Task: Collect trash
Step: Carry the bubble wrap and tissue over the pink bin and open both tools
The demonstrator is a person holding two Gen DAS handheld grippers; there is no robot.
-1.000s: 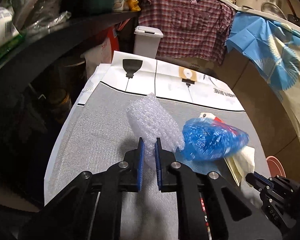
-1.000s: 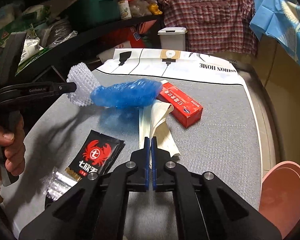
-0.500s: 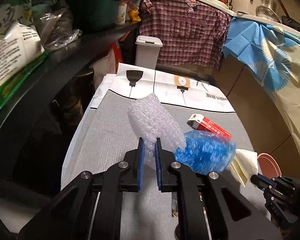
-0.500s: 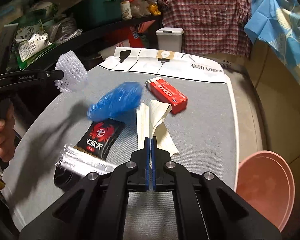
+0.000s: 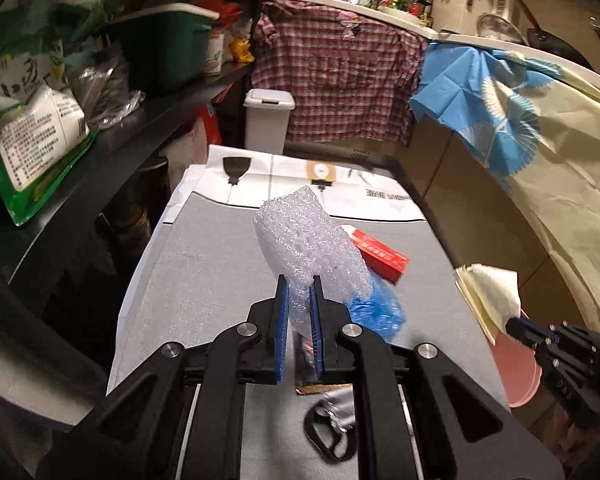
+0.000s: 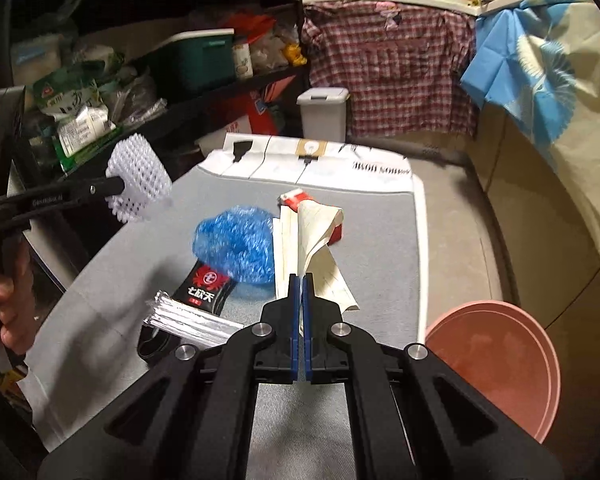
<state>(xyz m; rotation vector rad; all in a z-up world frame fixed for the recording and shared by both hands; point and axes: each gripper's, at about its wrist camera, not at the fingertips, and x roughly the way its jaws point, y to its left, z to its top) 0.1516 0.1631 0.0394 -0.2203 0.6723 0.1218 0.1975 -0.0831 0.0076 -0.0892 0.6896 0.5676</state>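
Two pieces of trash are off the table: my left gripper (image 5: 299, 280) pinches white foam netting (image 5: 308, 240), and my right gripper (image 6: 301, 280) is pressed together on a folded sheet of paper (image 6: 314, 240). The pink basin (image 6: 496, 364) sits low to the right of my right gripper. Under both lie the blue plastic bag (image 6: 236, 244), red box (image 6: 294, 199) and black snack packet (image 6: 206, 292). The springy netting is held only by an edge and could slip free on a swing, and the limp paper could snag the basin's rim.

Dim warm light, fisheye-warped edges
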